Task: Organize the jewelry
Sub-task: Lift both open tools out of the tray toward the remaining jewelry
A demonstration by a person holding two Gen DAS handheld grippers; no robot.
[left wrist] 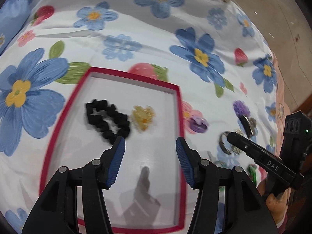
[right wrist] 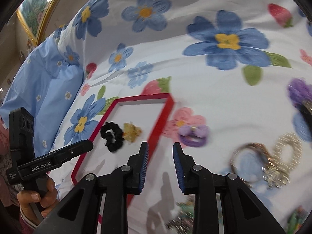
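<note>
From the left wrist camera we see our left gripper [left wrist: 150,143] spread, nothing between its blue pads [left wrist: 119,152], hanging over a red-rimmed tray [left wrist: 176,86] on a flowered bedsheet [left wrist: 136,25]. In the tray lie a black scrunchie [left wrist: 106,118] and, just beside it, a yellow hair clip [left wrist: 143,117]. Right of the tray, on the sheet, sit a purple bow tie [left wrist: 197,124] and a metal bangle [left wrist: 224,142], partly behind our right gripper. From the right wrist camera our right gripper [right wrist: 160,147] is parted and empty, over the tray's right rim [right wrist: 159,124]. Scrunchie [right wrist: 112,136] and clip [right wrist: 131,132] lie inside; the purple bow [right wrist: 193,135], bangle [right wrist: 246,162] and a beaded loop [right wrist: 288,150] lie outside, blurred.
</note>
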